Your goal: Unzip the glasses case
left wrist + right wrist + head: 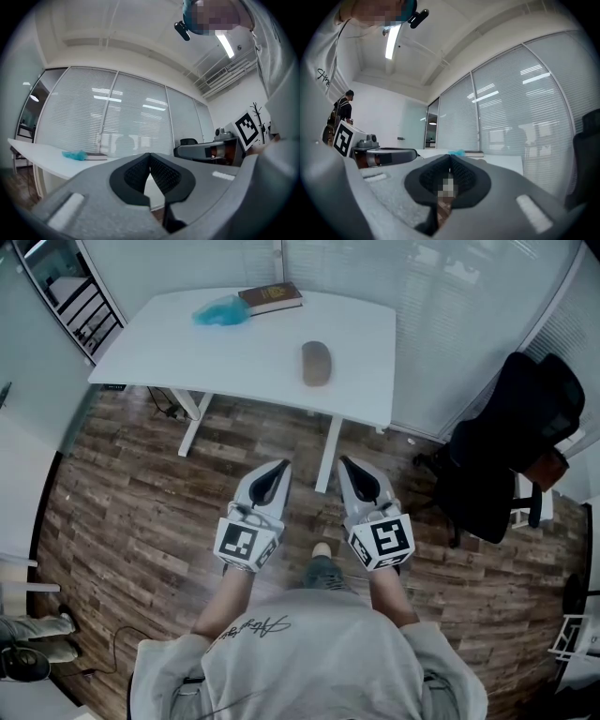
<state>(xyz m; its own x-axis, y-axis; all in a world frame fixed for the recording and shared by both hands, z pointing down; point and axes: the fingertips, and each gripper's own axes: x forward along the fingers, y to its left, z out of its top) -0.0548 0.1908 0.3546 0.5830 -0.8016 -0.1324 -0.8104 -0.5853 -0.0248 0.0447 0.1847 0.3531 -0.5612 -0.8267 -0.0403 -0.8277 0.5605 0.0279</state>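
A brown oval glasses case (316, 363) lies on the white table (187, 348), right of its middle. Both grippers are held side by side over the wooden floor, well short of the table's near edge. My left gripper (280, 468) is shut with nothing between its jaws, and its tips meet in the left gripper view (149, 155). My right gripper (344, 463) is likewise shut and empty, its tips touching in the right gripper view (450, 156). Both point level toward the table. The case itself does not show in either gripper view.
A dark book (270, 297) and a crumpled blue cloth (221, 311) lie at the table's far edge. A black office chair (511, 442) stands at the right by the glass wall. A shelf unit (70, 292) stands at the far left.
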